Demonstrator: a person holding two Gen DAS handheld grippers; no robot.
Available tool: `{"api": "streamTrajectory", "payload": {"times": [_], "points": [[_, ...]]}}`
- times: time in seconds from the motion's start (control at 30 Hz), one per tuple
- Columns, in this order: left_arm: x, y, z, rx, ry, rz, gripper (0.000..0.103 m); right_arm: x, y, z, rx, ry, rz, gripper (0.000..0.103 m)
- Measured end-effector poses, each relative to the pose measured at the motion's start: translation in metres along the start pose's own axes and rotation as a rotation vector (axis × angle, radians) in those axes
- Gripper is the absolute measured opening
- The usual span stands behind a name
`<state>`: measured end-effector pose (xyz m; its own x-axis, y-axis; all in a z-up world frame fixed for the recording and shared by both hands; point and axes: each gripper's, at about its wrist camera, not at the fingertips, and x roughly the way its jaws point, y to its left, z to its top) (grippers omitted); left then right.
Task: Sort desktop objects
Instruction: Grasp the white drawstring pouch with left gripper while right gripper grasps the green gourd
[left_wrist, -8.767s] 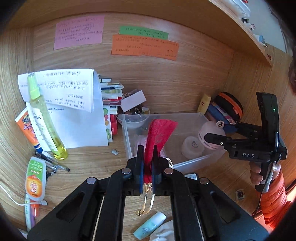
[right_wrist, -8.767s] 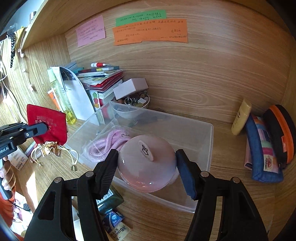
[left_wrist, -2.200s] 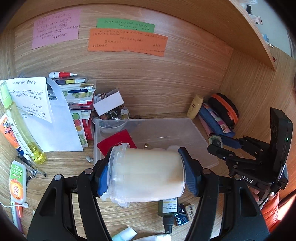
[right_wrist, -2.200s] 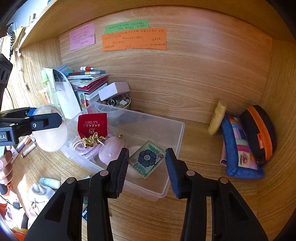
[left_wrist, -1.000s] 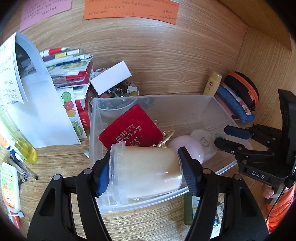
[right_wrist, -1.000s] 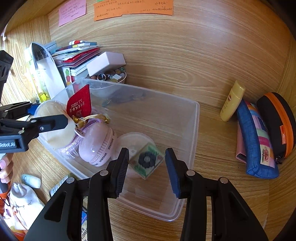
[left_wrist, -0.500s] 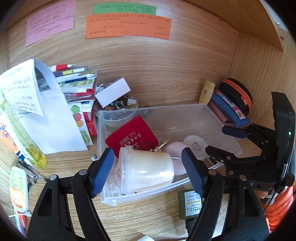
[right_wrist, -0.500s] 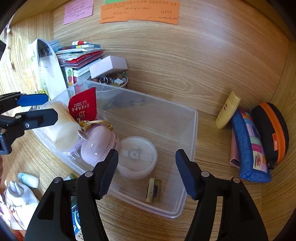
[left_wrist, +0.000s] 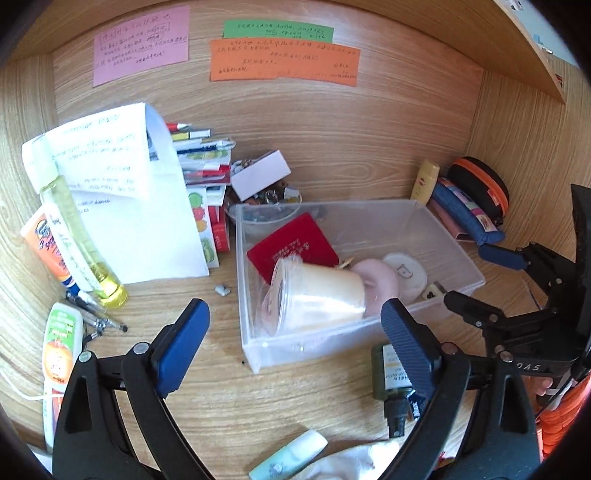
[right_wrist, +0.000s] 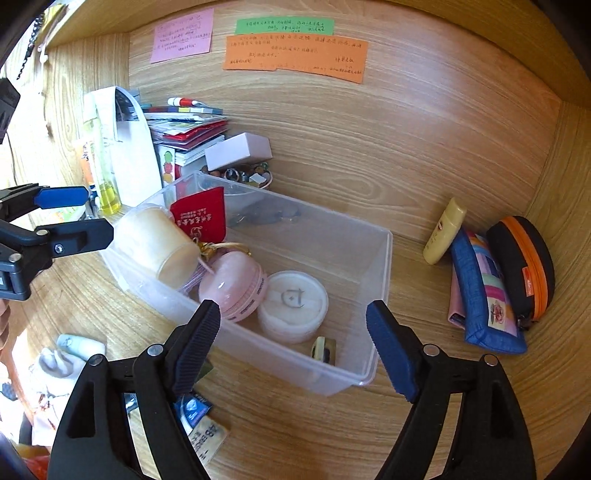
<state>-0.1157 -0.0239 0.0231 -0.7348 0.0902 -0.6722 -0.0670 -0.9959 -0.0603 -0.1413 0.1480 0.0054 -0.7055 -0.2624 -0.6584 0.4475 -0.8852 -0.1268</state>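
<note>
A clear plastic bin (left_wrist: 436, 236) (right_wrist: 380, 258) stands on the wooden desk. In it lie a cream plastic jar (left_wrist: 317, 295) (right_wrist: 155, 240) on its side, a red pouch (left_wrist: 291, 247) (right_wrist: 199, 214), a pink round case (right_wrist: 232, 284), a white puff case (right_wrist: 291, 302) and a small square tile (right_wrist: 323, 350). My left gripper (left_wrist: 295, 336) is open and empty just in front of the bin's near wall. My right gripper (right_wrist: 293, 339) is open and empty above the bin's near corner. A dark green bottle (left_wrist: 391, 376) lies on the desk by the left gripper's right finger.
Left of the bin are a yellow spray bottle (left_wrist: 77, 236), tubes (left_wrist: 59, 347), pens (left_wrist: 99, 325) and paper (left_wrist: 140, 221). Behind it stand books (right_wrist: 184, 129) and a bowl of trinkets (right_wrist: 240, 173). At right lie a cream tube (right_wrist: 443, 232) and pouches (right_wrist: 487, 291). A pale tube (left_wrist: 288, 458) and white cloth lie in front.
My left gripper has let go of the cream jar in the bin and drawn back, jaws wide. My right gripper dropped the square tile in the bin and opened wider.
</note>
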Motion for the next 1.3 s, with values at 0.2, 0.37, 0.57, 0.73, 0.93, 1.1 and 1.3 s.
{"api": "streamTrajectory", "payload": {"times": [0.2,0.37,0.57,0.73,0.93,1.1,1.3], "points": [[-0.009,0.005,-0.022,0.009,0.03,0.038,0.095,-0.013,0.01,-0.016,-0.004,0.002,0.007,0.079],[-0.015,0.012,-0.042,-0.003,0.068,0.053,0.095,-0.019,0.017,-0.031,-0.01,0.012,0.025,0.08],[-0.027,0.01,-0.065,-0.012,0.092,0.042,0.095,-0.02,0.025,-0.052,-0.008,0.048,0.036,0.081],[-0.031,-0.001,-0.083,0.005,0.121,0.019,0.095,-0.024,0.03,-0.069,-0.014,0.07,0.048,0.081],[-0.031,-0.004,-0.101,-0.022,0.166,-0.009,0.095,-0.038,0.036,-0.092,-0.003,0.086,0.105,0.081],[-0.037,-0.008,-0.108,-0.035,0.169,-0.036,0.095,-0.053,0.048,-0.11,-0.021,0.079,0.115,0.079],[-0.032,-0.016,-0.118,-0.022,0.196,-0.036,0.095,-0.057,0.057,-0.123,-0.014,0.1,0.184,0.059]]}}
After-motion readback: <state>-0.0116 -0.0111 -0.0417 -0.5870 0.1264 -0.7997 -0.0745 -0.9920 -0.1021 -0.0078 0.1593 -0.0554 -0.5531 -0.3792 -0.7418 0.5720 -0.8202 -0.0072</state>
